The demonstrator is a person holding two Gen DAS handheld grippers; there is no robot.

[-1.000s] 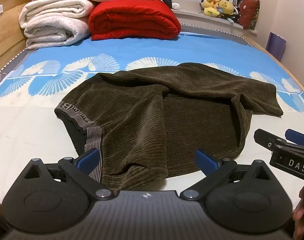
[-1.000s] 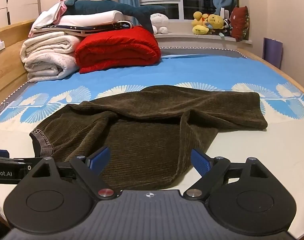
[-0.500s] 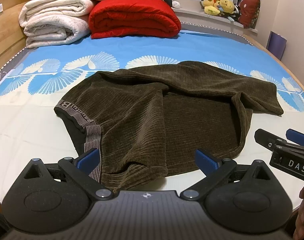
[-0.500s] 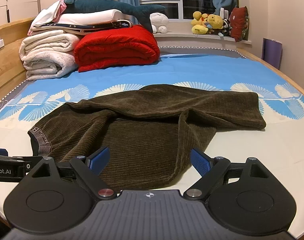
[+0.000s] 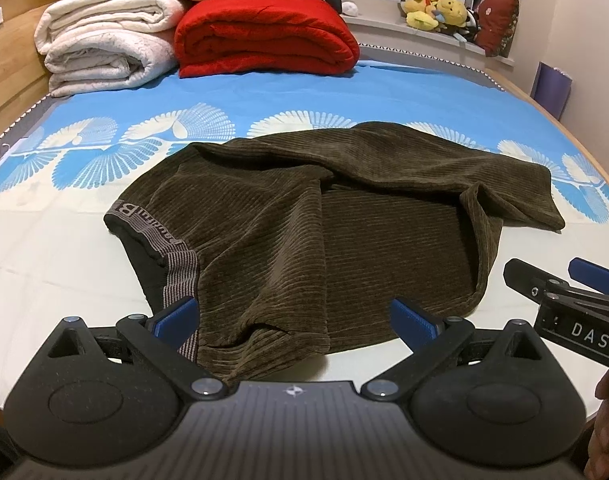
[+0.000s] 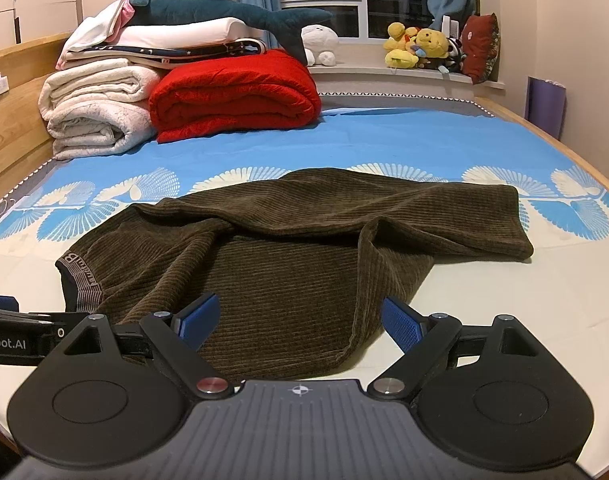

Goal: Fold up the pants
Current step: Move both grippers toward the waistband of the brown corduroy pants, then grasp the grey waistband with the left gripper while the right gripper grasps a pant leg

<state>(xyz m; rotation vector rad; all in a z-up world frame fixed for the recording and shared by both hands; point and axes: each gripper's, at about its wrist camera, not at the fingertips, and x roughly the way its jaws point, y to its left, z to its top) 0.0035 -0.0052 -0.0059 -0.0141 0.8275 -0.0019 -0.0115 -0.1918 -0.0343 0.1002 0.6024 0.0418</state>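
Observation:
Dark brown corduroy pants (image 5: 312, 224) (image 6: 288, 256) lie rumpled on the bed, with the grey lettered waistband (image 5: 152, 232) (image 6: 82, 276) at the left and one leg end reaching to the right (image 5: 544, 200). My left gripper (image 5: 294, 316) hovers open over the pants' near hem, nothing between its blue pads. My right gripper (image 6: 300, 320) is open too, just above the near edge of the cloth. Each gripper shows at the side of the other's view: the right one (image 5: 564, 292), the left one (image 6: 8, 328).
The bed has a blue and white sheet (image 5: 264, 96) and a wooden frame (image 6: 8, 92). Folded white blankets (image 5: 104, 48), a red quilt (image 5: 264, 36) and a plush shark (image 6: 232, 12) are stacked at the head. Plush toys (image 6: 416, 48) sit on the windowsill.
Both grippers have crept slightly forward and lower toward the pants' near edge. The pants lie as before.

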